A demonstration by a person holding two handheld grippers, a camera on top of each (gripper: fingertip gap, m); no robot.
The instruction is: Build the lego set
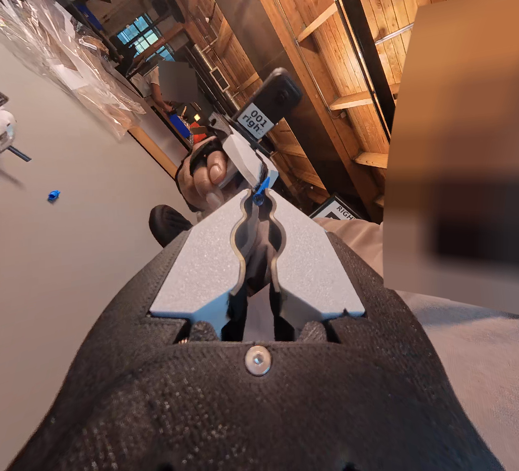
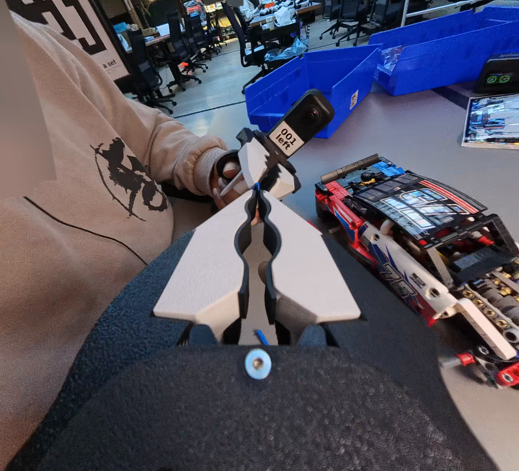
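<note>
Pinching 1 blue pin (image 1: 259, 190): 2 hand-held grippers, L (image 1: 257, 196) + R (image 2: 256, 190).

light: even indoor, warm | edges: fisheye warp | blur: slight at borders

You've got a small blue pin (image 1: 259, 190) up in the air, pinched at the jaw tips w/ both grippers meeting on it. The part-built car (image 2: 415, 247), red/white/blue body w/ black stickered roof and open black frame at the rear, sits on the grey counter (image 2: 393, 131). A loose blue piece (image 1: 53, 195) lies alone on the counter, well apart.
</note>
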